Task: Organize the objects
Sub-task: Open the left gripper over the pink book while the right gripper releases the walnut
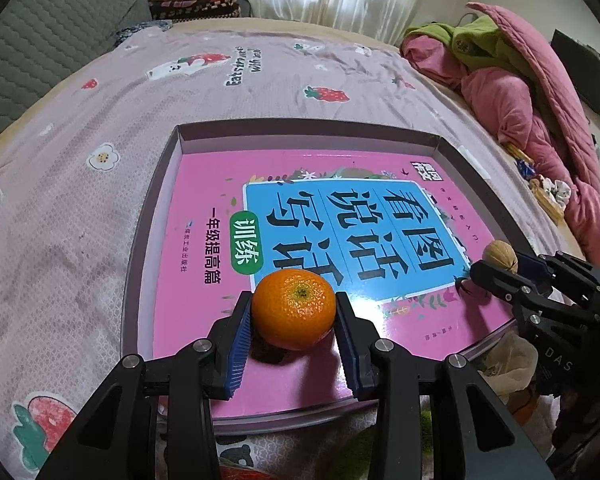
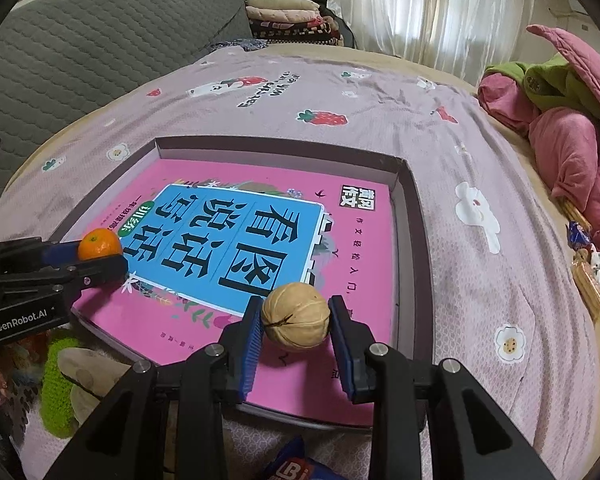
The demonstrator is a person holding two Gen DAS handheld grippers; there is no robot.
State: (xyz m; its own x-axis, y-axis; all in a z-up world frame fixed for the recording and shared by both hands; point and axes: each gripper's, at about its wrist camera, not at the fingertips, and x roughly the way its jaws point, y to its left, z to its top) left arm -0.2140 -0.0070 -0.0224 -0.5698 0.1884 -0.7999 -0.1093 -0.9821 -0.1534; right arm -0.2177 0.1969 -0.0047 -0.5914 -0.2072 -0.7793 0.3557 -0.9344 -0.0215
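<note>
My left gripper (image 1: 294,308) is shut on an orange tangerine (image 1: 294,308), held just above the near edge of a pink book (image 1: 204,200) that lies in a shallow purple-grey tray (image 1: 148,200) on the bed. My right gripper (image 2: 296,316) is shut on a tan walnut (image 2: 296,316), over the book's (image 2: 364,248) near right part inside the tray (image 2: 410,208). The right gripper with the walnut (image 1: 500,258) shows at the right of the left wrist view. The left gripper with the tangerine (image 2: 99,243) shows at the left of the right wrist view.
The tray sits on a lilac strawberry-print blanket (image 1: 80,200). Pink and green bedding (image 1: 520,92) is piled at the right, with snack packets (image 2: 588,276) beside it. A grey quilted headboard (image 2: 80,60) and folded blankets (image 2: 288,16) stand at the back. Soft items (image 2: 72,376) lie near the front edge.
</note>
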